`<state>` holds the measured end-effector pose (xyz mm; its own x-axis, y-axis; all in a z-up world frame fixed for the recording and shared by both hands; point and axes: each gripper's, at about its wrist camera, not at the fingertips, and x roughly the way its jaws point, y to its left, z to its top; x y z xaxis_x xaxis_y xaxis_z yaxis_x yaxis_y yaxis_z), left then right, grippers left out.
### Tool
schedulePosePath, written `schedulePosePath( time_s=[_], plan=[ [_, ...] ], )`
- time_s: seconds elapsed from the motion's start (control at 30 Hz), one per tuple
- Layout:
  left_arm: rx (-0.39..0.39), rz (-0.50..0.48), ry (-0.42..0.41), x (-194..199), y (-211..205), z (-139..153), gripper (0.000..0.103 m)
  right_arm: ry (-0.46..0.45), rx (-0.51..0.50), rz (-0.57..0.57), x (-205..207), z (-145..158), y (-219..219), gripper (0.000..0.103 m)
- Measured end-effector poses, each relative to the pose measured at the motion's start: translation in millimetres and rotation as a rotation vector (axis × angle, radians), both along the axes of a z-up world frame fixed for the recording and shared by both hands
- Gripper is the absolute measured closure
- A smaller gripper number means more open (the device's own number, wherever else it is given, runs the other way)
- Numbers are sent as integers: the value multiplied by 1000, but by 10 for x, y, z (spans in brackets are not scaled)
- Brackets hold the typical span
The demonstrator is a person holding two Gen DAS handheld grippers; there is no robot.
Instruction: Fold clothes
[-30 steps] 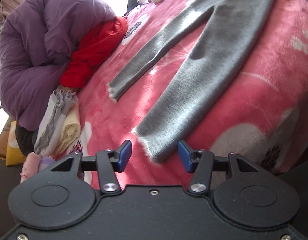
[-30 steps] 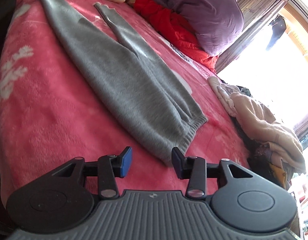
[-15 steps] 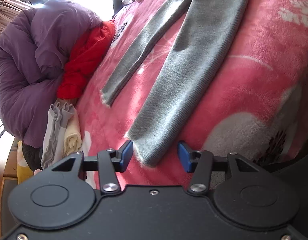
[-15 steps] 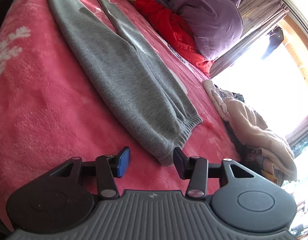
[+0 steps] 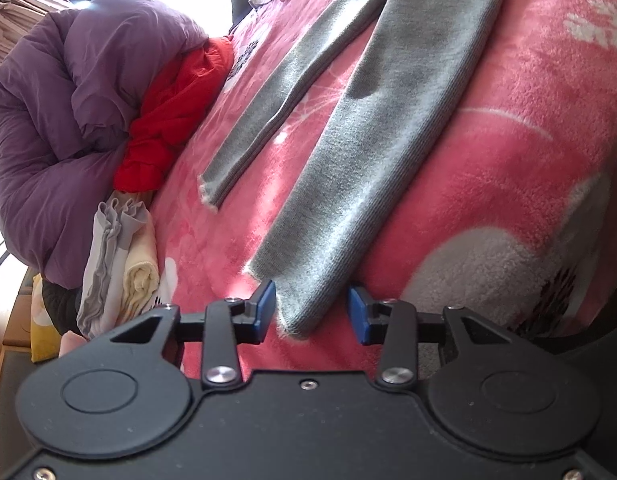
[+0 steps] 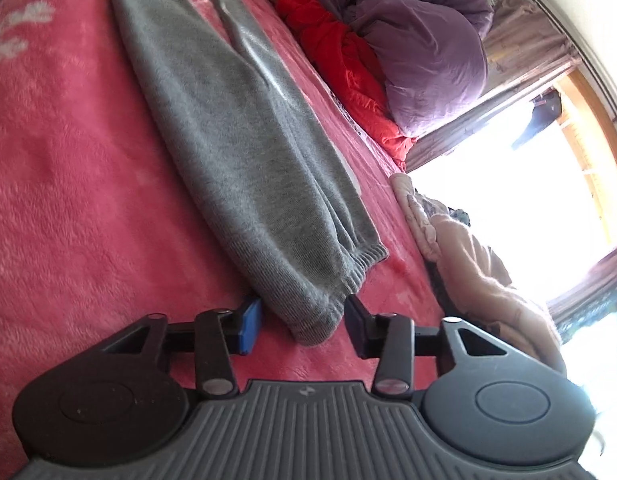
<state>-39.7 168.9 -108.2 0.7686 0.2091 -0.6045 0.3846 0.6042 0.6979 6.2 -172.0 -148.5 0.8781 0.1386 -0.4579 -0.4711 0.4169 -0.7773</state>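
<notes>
Grey knit trousers (image 5: 388, 128) lie flat on a pink blanket (image 5: 508, 160), legs spread apart. In the left wrist view the near leg's cuff (image 5: 304, 316) sits between the blue pads of my left gripper (image 5: 311, 314). Its jaws are closing, with a gap still showing on both sides of the cuff. In the right wrist view the ribbed waistband corner (image 6: 316, 320) of the trousers (image 6: 236, 128) lies between the pads of my right gripper (image 6: 302, 326). These jaws are closing too, and the pads do not press the cloth.
A purple duvet (image 5: 64, 120) and a red garment (image 5: 176, 108) are heaped along the far side of the bed. Folded grey and cream clothes (image 5: 120, 256) are stacked beside them. A beige fleece pile (image 6: 480, 276) lies near the bright window (image 6: 528, 180).
Both grippers have come closer to the trousers. The cuff now reaches in between the left pads and the waistband corner between the right pads. Both pairs of jaws have narrowed.
</notes>
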Motion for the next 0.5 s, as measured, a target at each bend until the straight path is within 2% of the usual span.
schedulePosePath(
  time_s=[0.03,0.17,0.27,0.43,0.5],
  plan=[
    [-3,3,-1,6,2,-1,64,-8,-15,-3,6,-20,11,72],
    [-19,15,-4,13,12,-4,64,-50,-43,-30,29,-63,3,73],
    [-29,23,-12,8,18,-14,64,-61,-44,-24,24,-83,-6,74],
    [-47,26,-26,-18,35,-9,64,-139,-94,13,-27,-141,32,76],
    [-48,19,-33,-29,37,-2,74,-101,-70,15,-13,-106,13,77]
  ],
)
